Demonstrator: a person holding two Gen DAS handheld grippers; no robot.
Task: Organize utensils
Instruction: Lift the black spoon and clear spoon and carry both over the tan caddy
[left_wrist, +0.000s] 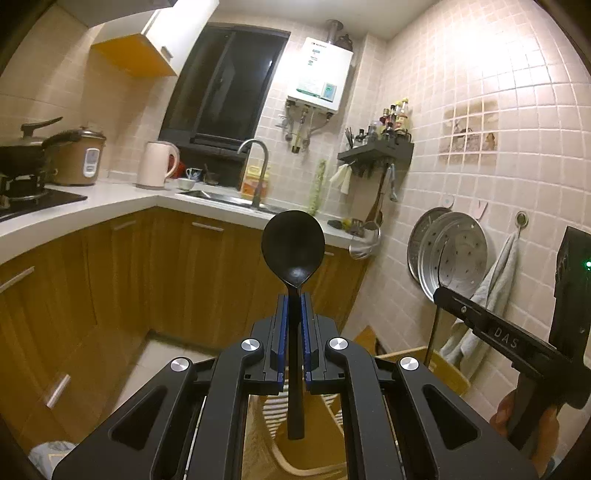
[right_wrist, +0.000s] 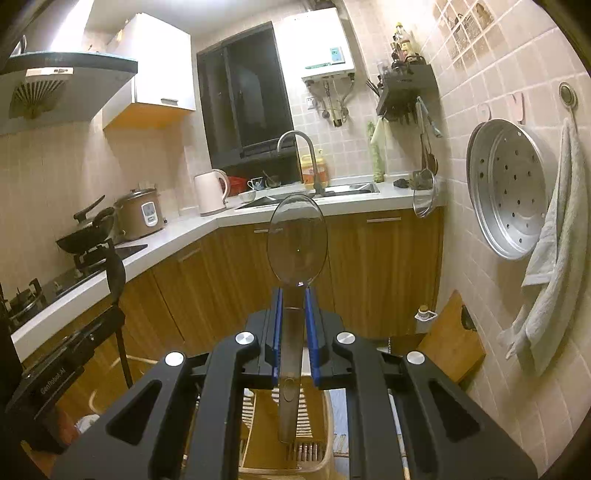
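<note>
My left gripper is shut on a black spoon, held upright by its handle with the bowl pointing up, high above the floor. My right gripper is shut on a clear plastic spoon, also upright with the bowl up. The right gripper's body shows at the right edge of the left wrist view; the left gripper's body shows at the left of the right wrist view. Below both grippers stands a wooden slatted rack, seen also in the left wrist view.
A white L-shaped counter over wooden cabinets carries a stove with a wok, a rice cooker, a kettle and a sink with faucet. Steamer trays, a towel and a wall utensil shelf hang right. A cutting board leans below.
</note>
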